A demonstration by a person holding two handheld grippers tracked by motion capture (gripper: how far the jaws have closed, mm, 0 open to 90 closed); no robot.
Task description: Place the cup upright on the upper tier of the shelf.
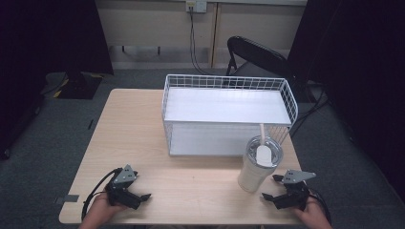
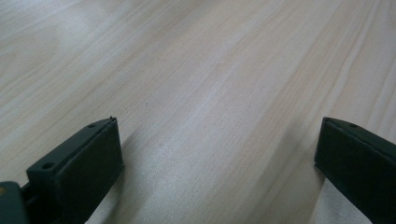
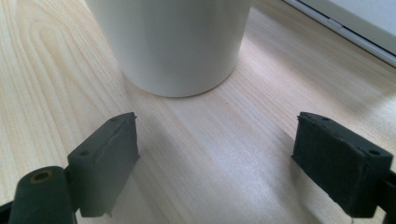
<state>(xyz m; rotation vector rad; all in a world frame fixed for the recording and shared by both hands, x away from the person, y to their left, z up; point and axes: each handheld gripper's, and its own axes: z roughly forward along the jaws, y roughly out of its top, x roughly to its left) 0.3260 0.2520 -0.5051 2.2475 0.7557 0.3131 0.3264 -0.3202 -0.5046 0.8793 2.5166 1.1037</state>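
Observation:
A cream tumbler (image 1: 258, 165) with a clear lid and a straw stands upright near the table's front right, just in front of a white wire two-shelf rack (image 1: 228, 114). My right gripper (image 1: 272, 187) rests on the table just right of the tumbler, open, jaws pointing left at its base. In the right gripper view the tumbler's base (image 3: 175, 44) stands a short way beyond my right gripper (image 3: 217, 154), untouched. My left gripper (image 1: 143, 190) lies at the front left, open, with bare wood between the jaws of the left gripper (image 2: 219, 158).
The light wooden table (image 1: 138, 138) has free room on its left half and in front of the rack. A black folding chair (image 1: 260, 57) stands behind the rack. Dark curtains flank the room, and a cable hangs from a wall socket (image 1: 196, 5).

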